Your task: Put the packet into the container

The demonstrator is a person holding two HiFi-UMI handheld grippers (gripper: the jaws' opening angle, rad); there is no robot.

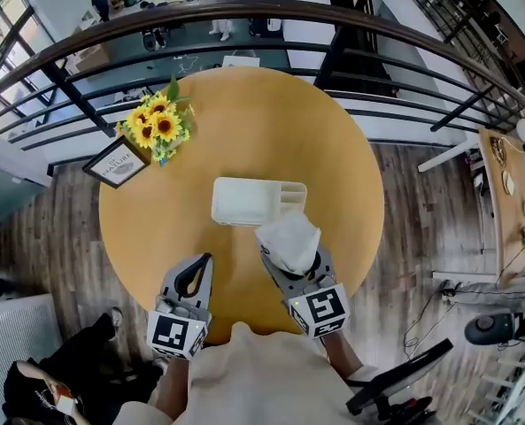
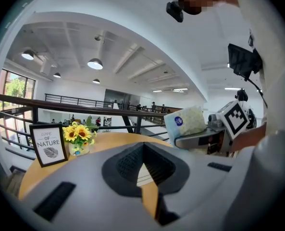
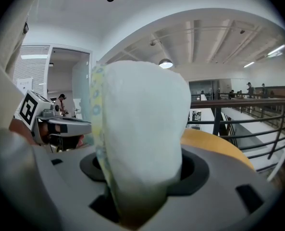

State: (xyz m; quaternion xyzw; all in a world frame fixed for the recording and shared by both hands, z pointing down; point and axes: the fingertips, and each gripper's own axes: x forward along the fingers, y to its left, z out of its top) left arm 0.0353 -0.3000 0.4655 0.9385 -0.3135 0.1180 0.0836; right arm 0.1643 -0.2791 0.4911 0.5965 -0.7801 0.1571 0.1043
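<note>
A white plastic container (image 1: pixel 244 200) with small compartments at its right end lies in the middle of the round wooden table (image 1: pixel 333 140). My right gripper (image 1: pixel 290 257) is shut on a soft white packet (image 1: pixel 289 239), held upright just on the near side of the container's right end. In the right gripper view the packet (image 3: pixel 142 124) fills the gap between the jaws and hides the container. My left gripper (image 1: pixel 204 259) is shut and empty, near the table's front edge, to the left of the right one. From the left gripper view the packet (image 2: pixel 185 121) shows at the right.
A vase of sunflowers (image 1: pixel 158 127) and a framed sign (image 1: pixel 118 162) stand at the table's far left. A dark railing (image 1: pixel 244 11) curves behind the table, with a lower floor beyond it. The person's torso (image 1: pixel 262 379) is at the near edge.
</note>
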